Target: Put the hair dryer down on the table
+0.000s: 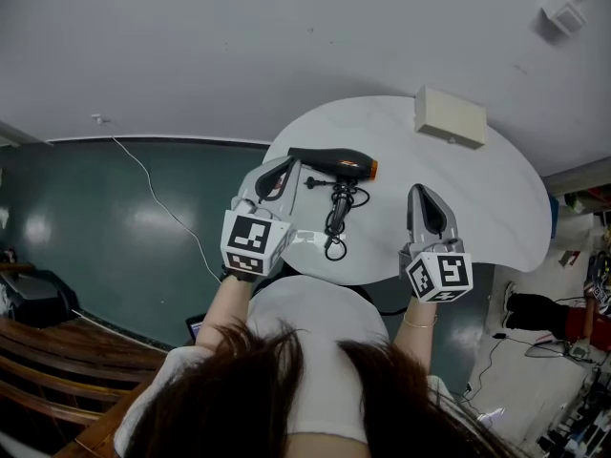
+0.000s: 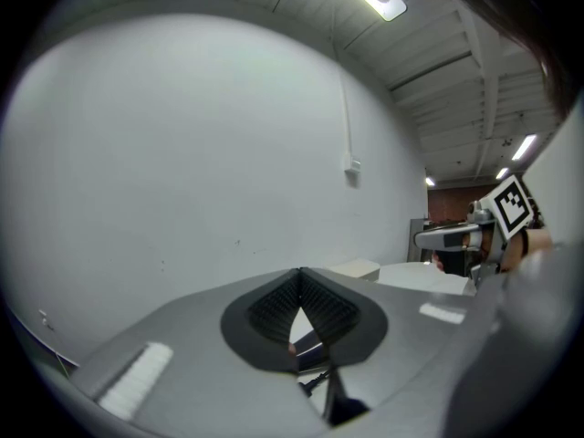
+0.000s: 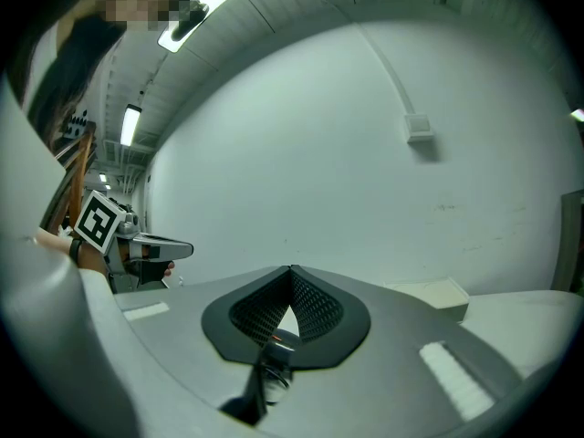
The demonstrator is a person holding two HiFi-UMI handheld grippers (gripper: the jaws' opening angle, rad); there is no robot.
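Beyond the person's hair (image 1: 286,389), the left gripper (image 1: 283,170) and right gripper (image 1: 420,197) are held closed and empty. Between them the hair dryer (image 1: 334,163) is already laid on the table (image 1: 477,198). It is judged rigid, light and smooth-shelled, best gripped around its body, clear of the limp cord (image 1: 337,213).

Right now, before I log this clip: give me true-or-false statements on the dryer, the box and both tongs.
1. The hair dryer lies on the white table. True.
2. The right tongs hold the dryer. False: they are shut, empty and apart from it.
3. A beige box sits on the table. True.
4. The left tongs stand wide open. False: their tips meet, close beside the dryer.
5. The cord lies bundled on the tabletop. True.
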